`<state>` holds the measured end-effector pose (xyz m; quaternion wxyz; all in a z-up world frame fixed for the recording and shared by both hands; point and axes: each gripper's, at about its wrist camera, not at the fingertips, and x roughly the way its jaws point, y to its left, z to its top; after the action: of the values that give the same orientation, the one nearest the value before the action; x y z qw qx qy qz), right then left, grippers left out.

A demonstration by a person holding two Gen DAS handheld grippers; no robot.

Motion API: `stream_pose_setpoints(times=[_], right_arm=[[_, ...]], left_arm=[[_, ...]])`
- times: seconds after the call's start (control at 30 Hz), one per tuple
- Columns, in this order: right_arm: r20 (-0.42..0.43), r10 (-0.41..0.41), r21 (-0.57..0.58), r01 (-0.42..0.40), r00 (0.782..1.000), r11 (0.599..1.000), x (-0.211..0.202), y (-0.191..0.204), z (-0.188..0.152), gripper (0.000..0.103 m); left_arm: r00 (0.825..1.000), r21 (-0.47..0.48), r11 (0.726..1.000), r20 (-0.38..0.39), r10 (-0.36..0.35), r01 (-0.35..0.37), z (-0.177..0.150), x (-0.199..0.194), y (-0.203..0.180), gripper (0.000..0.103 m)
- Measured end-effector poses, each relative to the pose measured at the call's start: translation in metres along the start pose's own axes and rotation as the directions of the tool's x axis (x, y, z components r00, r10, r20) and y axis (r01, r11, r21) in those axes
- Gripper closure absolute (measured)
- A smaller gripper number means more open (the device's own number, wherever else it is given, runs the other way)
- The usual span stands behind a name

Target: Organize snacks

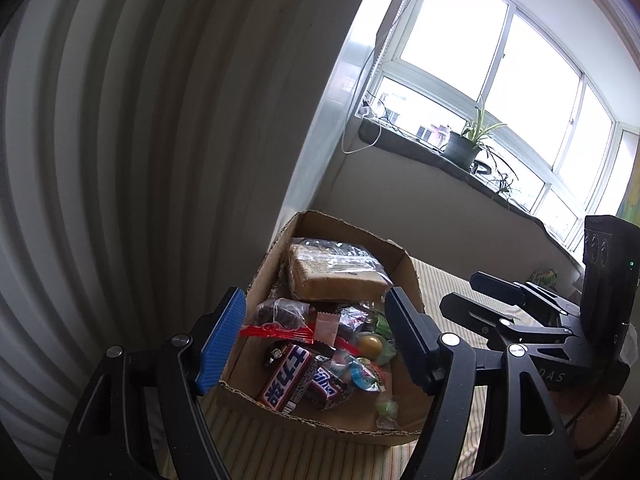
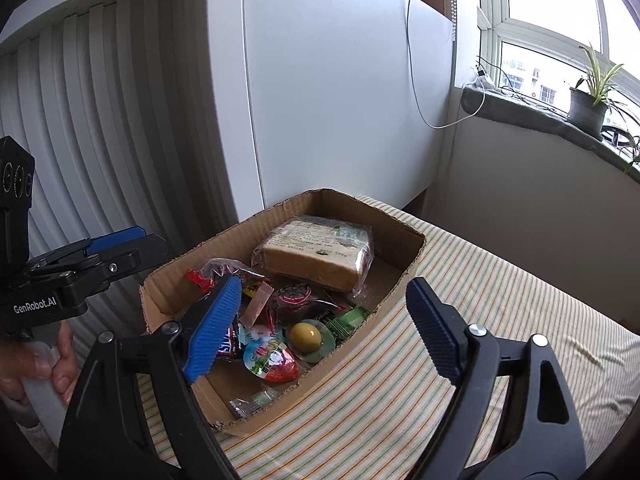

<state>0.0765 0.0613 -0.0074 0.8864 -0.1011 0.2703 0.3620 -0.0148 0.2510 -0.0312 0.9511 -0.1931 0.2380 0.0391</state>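
Note:
A shallow cardboard box (image 1: pixel 412 276) (image 2: pixel 248 228) sits on a striped cloth. It holds a wrapped bread loaf (image 1: pixel 336 272) (image 2: pixel 316 252), a Snickers bar (image 1: pixel 286 378), a yellow jelly cup (image 1: pixel 370 344) (image 2: pixel 306 336), a red egg-shaped candy (image 2: pixel 274 362) and several small wrapped sweets. My left gripper (image 1: pixel 316 344) is open and empty, held above the near end of the box. My right gripper (image 2: pixel 320 336) is open and empty, held over the box's right side. The right gripper also shows in the left wrist view (image 1: pixel 464 292), and the left gripper in the right wrist view (image 2: pixel 136 242).
A white ribbed cabinet (image 2: pixel 120 120) and a white panel (image 2: pixel 340 80) stand behind the box. A window sill (image 2: pixel 532 114) with a potted plant (image 1: pixel 464 146) (image 2: pixel 588 110) and hanging cables lies at the right. The striped cloth (image 2: pixel 500 280) stretches right of the box.

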Motion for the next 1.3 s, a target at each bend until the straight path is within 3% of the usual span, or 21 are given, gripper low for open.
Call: stream_pose_setpoints(times=[0.1,0.27,0.5,0.73,0.87,1.0,1.3], right_arm=[[0.018,-0.074,0.031,0.073,0.997,0.997,-0.011,-0.008,-0.008,0.001],[0.054,-0.202,0.08,0.197,0.978,0.977,-0.046,-0.031,-0.031,0.0],[0.11,-0.366,0.161,0.347,0.924,0.924,-0.129,-0.074,-0.071,0.0],[0.09,-0.498,0.25,0.465,0.862,0.849,-0.203,-0.122,-0.105,0.0],[0.097,-0.542,0.31,0.492,0.835,0.814,-0.236,-0.142,-0.118,0.0],[0.107,-0.553,0.321,0.497,0.827,0.806,-0.25,-0.15,-0.119,0.0],[0.104,-0.542,0.307,0.491,0.834,0.815,-0.244,-0.141,-0.116,0.0]], left_arm=[[1.0,0.013,1.0,0.005,0.013,-0.013,0.001,-0.001,-0.005,0.026],[0.999,0.053,0.998,0.02,0.029,-0.03,0.0,-0.003,-0.026,0.023],[0.999,0.155,0.988,0.03,-0.012,0.007,-0.009,0.001,-0.09,0.016],[0.997,0.295,0.953,0.007,-0.078,0.072,-0.027,-0.002,-0.175,0.014],[0.996,0.339,0.936,-0.021,-0.092,0.094,-0.039,-0.003,-0.21,0.001],[0.994,0.359,0.927,-0.032,-0.103,0.108,-0.045,-0.003,-0.229,0.0],[0.995,0.352,0.931,-0.034,-0.09,0.096,-0.047,-0.01,-0.231,0.0]])
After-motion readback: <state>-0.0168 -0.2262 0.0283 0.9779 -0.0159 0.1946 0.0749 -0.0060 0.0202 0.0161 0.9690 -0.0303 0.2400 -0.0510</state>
